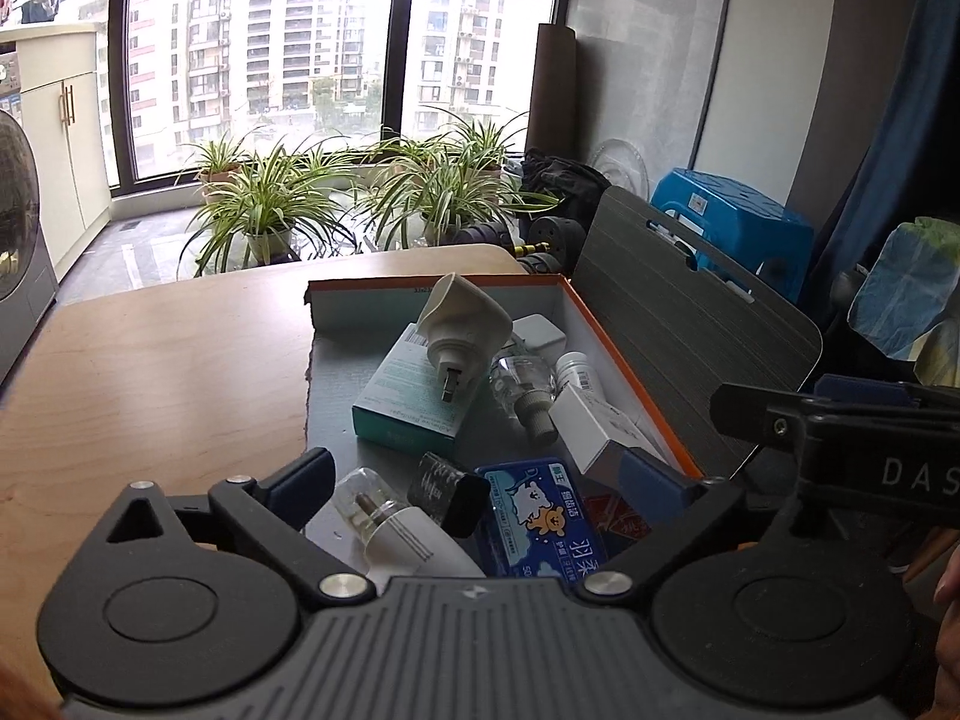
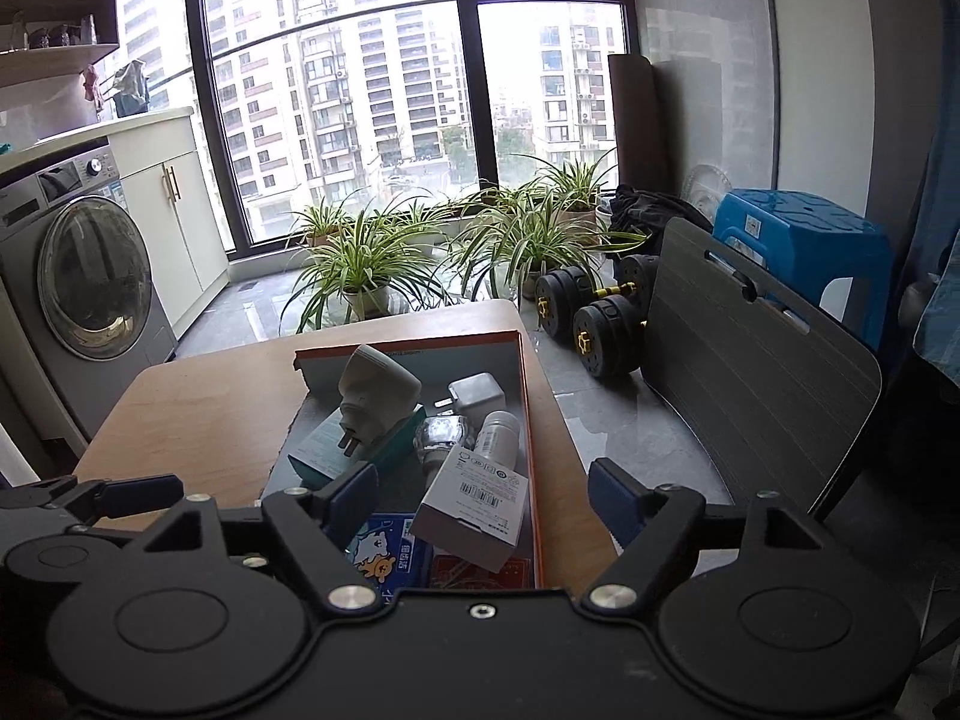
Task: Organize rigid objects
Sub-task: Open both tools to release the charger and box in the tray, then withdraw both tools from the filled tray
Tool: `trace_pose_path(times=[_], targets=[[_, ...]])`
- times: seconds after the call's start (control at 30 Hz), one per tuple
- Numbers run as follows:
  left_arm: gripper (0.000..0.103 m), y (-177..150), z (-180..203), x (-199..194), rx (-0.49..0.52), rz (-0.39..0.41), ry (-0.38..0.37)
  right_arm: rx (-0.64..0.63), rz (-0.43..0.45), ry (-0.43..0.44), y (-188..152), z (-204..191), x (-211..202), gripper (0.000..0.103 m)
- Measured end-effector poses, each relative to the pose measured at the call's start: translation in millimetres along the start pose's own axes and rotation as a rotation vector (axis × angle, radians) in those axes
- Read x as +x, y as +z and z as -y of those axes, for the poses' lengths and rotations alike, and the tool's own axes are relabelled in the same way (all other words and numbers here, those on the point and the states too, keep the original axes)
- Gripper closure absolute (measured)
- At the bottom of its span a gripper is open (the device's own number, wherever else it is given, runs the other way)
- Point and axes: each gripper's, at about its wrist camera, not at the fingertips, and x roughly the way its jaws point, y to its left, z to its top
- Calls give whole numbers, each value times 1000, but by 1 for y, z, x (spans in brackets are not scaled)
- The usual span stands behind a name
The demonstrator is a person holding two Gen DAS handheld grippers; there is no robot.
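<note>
An open cardboard box with an orange rim (image 1: 624, 360) (image 2: 528, 396) sits on the wooden table (image 1: 150, 372) (image 2: 198, 414). It holds several items: a white plug-in device (image 1: 459, 324) (image 2: 375, 393) on a teal carton (image 1: 408, 396), a clear bottle (image 1: 522, 381), a white pill bottle (image 2: 498, 435), a white carton (image 2: 474, 501), a blue tissue pack (image 1: 540, 519) (image 2: 384, 552), a glass-and-white vaporizer (image 1: 390, 525) and a black block (image 1: 447, 489). My left gripper (image 1: 474, 474) is open and empty above the box's near end. My right gripper (image 2: 483, 495) is open and empty, also above it.
A dark slatted chair back (image 1: 690, 324) (image 2: 762, 372) stands right of the table. Beyond are potted plants (image 1: 270, 216), dumbbells (image 2: 594, 312), a blue stool (image 2: 804, 240) and a washing machine (image 2: 84, 288). The right gripper's body (image 1: 840, 438) shows in the left wrist view.
</note>
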Motion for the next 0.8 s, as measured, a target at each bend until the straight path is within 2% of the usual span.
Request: trace_pose_path(times=[0.07,0.17,0.27,0.53,0.63,0.8], targets=[[0,-4,1,-10,-11,-7,23,-10,-2,-5,-3,0,-8,8],[0,-14,4,-22,-31,-32,83,-11,-11,9,-12,2,-17,7],[0,-24,8,-31,-34,-57,112,-9,-28,19,-23,4,-23,7],[0,-48,10,-34,-52,-87,114,-14,-52,11,-47,10,-30,7],[0,-54,9,-37,-72,-79,111,-13,-61,-4,-55,15,-30,7],[0,-57,9,-41,-91,-64,139,-9,-85,22,-64,17,-27,7]])
